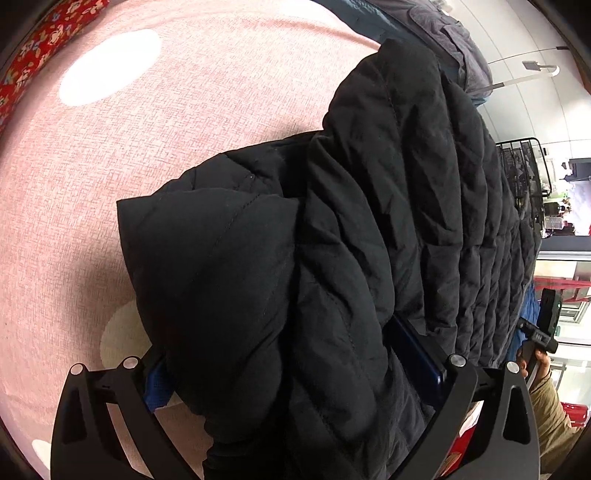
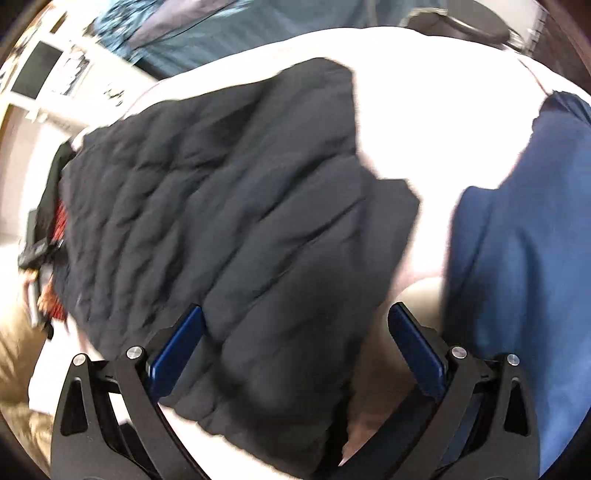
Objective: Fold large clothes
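Observation:
A black quilted jacket (image 1: 369,206) lies bunched on a pink bed cover (image 1: 74,206), one folded flap toward the left and its long body running off to the right. My left gripper (image 1: 280,343) is open, its blue pads (image 1: 417,350) spread wide with the jacket's near fold bulging between them and hiding the tips. The right wrist view is motion-blurred. There the jacket (image 2: 229,206) fills the middle, and my right gripper (image 2: 295,310) stands open over its near edge, both pads (image 2: 177,347) bare.
White dots (image 1: 110,66) mark the pink cover. A red flowered cloth (image 1: 40,48) lies at the far left edge. A blue garment (image 2: 524,236) lies right of the jacket. Grey and teal clothes (image 1: 443,33) are piled behind. A hand in a tan sleeve (image 1: 546,402) shows at the right.

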`<state>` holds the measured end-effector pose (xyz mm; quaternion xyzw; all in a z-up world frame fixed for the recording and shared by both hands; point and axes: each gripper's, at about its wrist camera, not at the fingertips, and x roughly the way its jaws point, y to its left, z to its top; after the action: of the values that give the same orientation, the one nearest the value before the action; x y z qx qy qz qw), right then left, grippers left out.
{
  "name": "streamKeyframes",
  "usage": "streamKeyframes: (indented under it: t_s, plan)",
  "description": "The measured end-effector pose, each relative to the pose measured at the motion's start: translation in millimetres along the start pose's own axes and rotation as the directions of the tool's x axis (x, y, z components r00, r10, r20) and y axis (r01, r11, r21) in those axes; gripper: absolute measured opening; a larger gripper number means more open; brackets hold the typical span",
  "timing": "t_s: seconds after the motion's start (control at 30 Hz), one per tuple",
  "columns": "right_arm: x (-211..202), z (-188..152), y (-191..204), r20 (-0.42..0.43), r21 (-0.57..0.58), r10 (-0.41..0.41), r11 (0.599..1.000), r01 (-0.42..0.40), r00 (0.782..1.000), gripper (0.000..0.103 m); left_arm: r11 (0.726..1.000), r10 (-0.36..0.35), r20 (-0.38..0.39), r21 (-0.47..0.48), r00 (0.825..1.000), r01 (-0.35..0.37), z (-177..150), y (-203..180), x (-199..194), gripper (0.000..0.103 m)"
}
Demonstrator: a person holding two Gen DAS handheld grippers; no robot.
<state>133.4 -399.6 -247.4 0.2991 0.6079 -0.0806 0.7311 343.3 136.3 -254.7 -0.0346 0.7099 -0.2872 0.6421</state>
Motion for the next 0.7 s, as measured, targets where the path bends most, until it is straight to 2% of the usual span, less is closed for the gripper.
streamKeyframes:
  t_s: [0.2,0.3,0.4,0.47,0.53,0.57,0.6,0.63,0.7]
  plan:
    - [33,17,1,-0.024,-0.002,-0.022,1.000,0.022,0.999,0.099,1.000,0.003,0.007,0.002,1.000,-0.003,4,1,4,0.098]
    - [42,21,9,-0.039,0.037,0.069,0.997,-0.067,0.997,0.098,1.000,0.005,0.023,0.013,1.000,-0.006,2,-9,6,0.097]
    - [45,14,0,-0.037,0.115,0.140,0.984,-0.135,0.989,0.095,1.000,-0.009,0.031,0.022,0.999,0.008,-5,-18,2,0.090]
    - [41,9,-1,-0.019,0.130,0.137,0.983,-0.133,0.990,0.083,1.000,-0.022,0.033,0.022,0.999,0.022,-9,-21,-3,0.082]
    - [33,3,1,0.004,0.167,0.145,0.976,-0.143,0.989,0.058,0.999,-0.024,0.038,0.025,0.999,0.023,-11,-27,-7,0.073]
    - [28,-1,6,0.020,0.176,0.143,0.974,-0.144,0.990,0.052,0.999,-0.022,0.042,0.027,0.999,0.021,-13,-30,-8,0.070]
    - [26,-1,14,0.036,0.185,0.144,0.971,-0.148,0.989,0.040,0.999,-0.023,0.046,0.028,0.999,0.022,-14,-32,-9,0.064]
    - [21,-6,19,0.053,0.197,0.147,0.968,-0.155,0.988,0.033,0.999,-0.025,0.053,0.031,0.998,0.023,-17,-36,-11,0.057]
    - [7,-11,25,0.092,0.214,0.146,0.963,-0.163,0.985,0.028,0.999,-0.027,0.066,0.039,0.997,0.025,-23,-43,-16,0.045]
